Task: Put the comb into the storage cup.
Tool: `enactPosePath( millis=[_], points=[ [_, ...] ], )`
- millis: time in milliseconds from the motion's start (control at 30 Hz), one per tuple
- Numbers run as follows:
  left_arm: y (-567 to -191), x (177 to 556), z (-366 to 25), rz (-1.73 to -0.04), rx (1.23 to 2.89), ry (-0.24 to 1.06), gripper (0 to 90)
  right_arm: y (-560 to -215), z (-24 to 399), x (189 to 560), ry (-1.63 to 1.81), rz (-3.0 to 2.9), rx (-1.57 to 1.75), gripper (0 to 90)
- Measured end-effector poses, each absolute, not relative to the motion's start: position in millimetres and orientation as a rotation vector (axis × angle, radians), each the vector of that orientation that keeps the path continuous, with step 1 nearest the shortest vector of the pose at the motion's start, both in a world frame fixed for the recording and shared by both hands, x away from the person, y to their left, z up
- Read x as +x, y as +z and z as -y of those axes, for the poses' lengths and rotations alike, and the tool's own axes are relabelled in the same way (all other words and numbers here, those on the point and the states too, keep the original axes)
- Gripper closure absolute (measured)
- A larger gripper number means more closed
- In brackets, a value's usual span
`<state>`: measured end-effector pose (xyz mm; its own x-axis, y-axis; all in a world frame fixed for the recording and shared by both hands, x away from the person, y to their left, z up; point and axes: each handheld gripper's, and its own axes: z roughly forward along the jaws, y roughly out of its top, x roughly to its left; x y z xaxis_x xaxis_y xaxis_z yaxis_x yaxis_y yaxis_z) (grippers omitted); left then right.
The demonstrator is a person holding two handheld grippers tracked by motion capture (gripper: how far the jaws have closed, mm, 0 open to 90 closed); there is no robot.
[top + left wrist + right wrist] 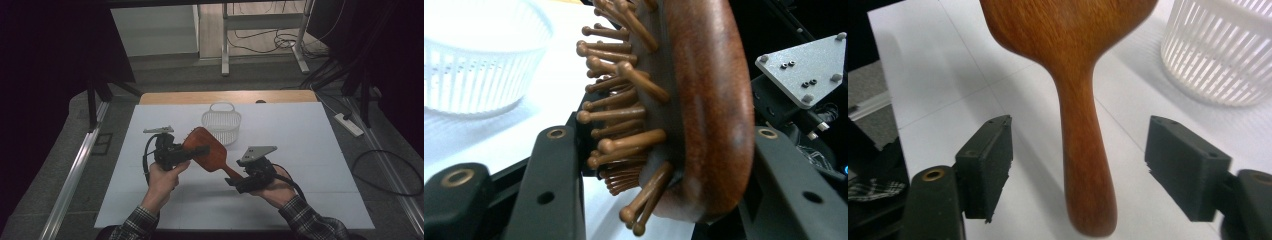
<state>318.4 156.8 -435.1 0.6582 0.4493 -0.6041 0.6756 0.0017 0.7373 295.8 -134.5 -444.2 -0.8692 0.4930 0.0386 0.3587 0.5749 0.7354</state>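
A brown wooden paddle hairbrush [209, 149] is held above the white table. My left gripper [197, 150] is shut on its head; in the left gripper view one jaw presses the bristles [616, 107] and the other the smooth back of the hairbrush [709, 100]. My right gripper [231, 181] stands open around the handle; in the right gripper view the hairbrush handle [1083, 150] hangs between the two black pads [993, 160] with a gap on each side. A white slatted basket [221, 123] stands just beyond the brush.
The white table sheet [310, 150] lies over a wooden tabletop [165, 97]. Black curtains flank both sides. Beyond the table are metal stand legs [225, 50], cables and a power strip [348, 124] on the floor.
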Motion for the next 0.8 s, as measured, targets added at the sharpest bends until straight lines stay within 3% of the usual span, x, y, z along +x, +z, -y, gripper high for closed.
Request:
enactPosePath(
  millis=[800],
  points=[
    [-421, 319, -178, -0.980, 1.631, -0.127, 53.9, -448, 150, 299, 1.101, -2.675, 0.792, 0.5]
  ],
)
